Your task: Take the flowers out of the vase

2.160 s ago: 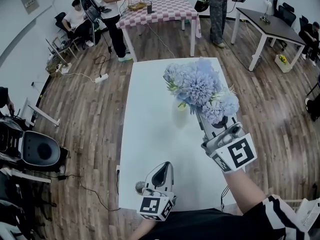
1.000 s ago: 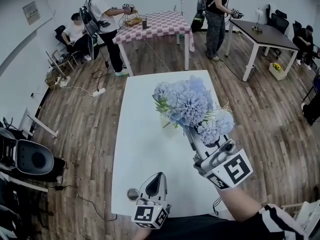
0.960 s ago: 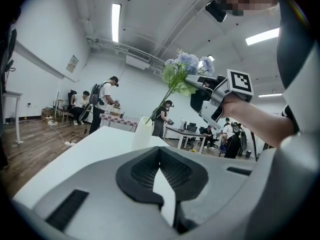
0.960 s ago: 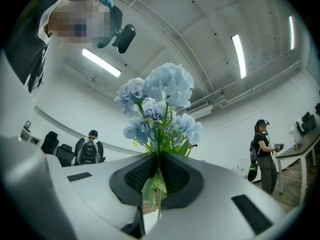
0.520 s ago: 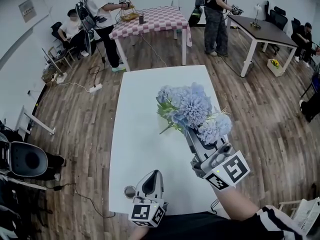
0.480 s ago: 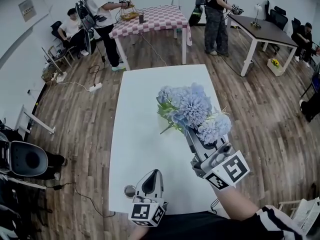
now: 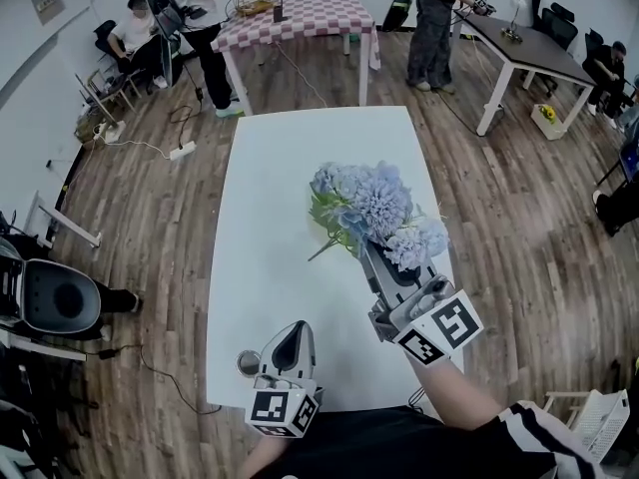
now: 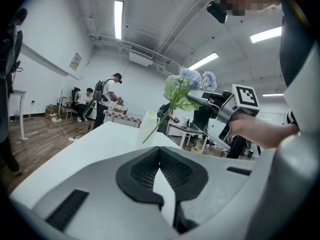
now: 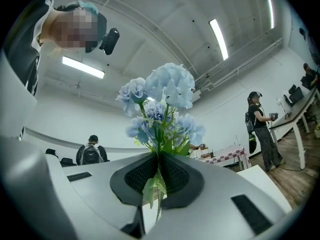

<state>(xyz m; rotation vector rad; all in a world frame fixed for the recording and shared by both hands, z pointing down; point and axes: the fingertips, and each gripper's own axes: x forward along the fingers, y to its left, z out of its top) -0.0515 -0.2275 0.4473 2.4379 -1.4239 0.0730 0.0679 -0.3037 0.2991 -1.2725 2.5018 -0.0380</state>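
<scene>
Right gripper view: right gripper (image 9: 159,170) pinched tight on flowers (image 9: 167,96) at stems, holding them clear of vase (image 8: 148,129); left gripper (image 8: 160,170) closed, empty, parked low, out of way.

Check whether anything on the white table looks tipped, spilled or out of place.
Nothing stands out. The vase stands upright on the white table, nothing spilled. The flowers are clear of it, tilted, their stems clamped in the right gripper.

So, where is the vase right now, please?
In the left gripper view, the vase stands on the table, centre frame, below the flowers the right claw holds.
</scene>
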